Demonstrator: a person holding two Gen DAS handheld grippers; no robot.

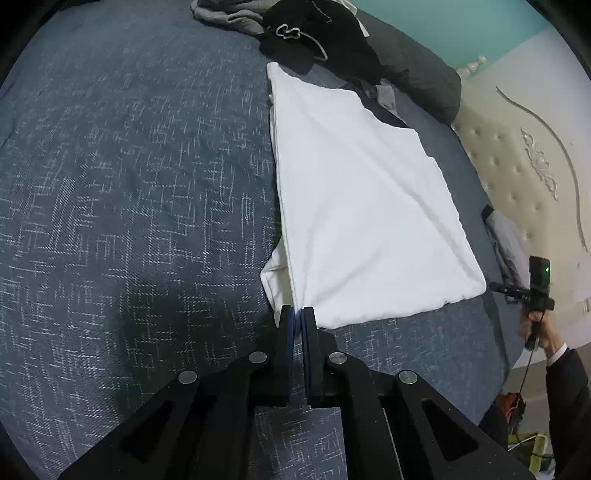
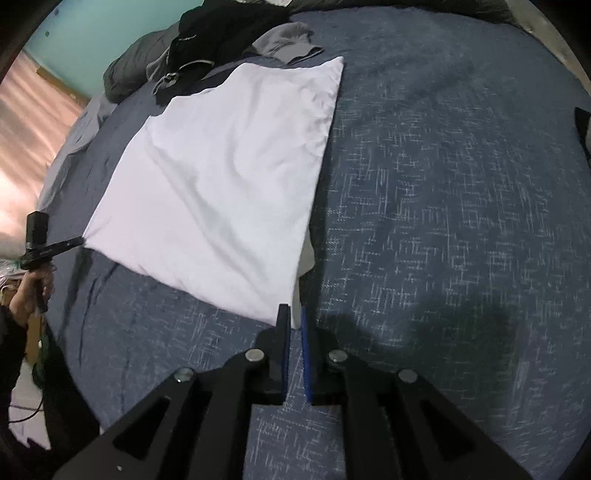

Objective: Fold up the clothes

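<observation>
A white garment (image 1: pixel 365 206) lies folded and stretched flat on the blue bed cover (image 1: pixel 129 184). My left gripper (image 1: pixel 298 314) is shut on its near corner. In the right wrist view the same white garment (image 2: pixel 218 181) spreads ahead, and my right gripper (image 2: pixel 293 314) is shut on its other near corner, its jaws a narrow gap apart around the cloth. Each gripper shows small in the other's view: the right one (image 1: pixel 496 286) beside the garment's right corner, the left one (image 2: pixel 79 242) at its left corner.
A pile of black clothes (image 1: pixel 321 33) and grey clothes (image 1: pixel 225 14) lies at the far edge of the bed, next to a dark pillow (image 1: pixel 428 77). A cream tufted headboard (image 1: pixel 517 155) stands to the right. The blue cover (image 2: pixel 443 184) stretches to the side.
</observation>
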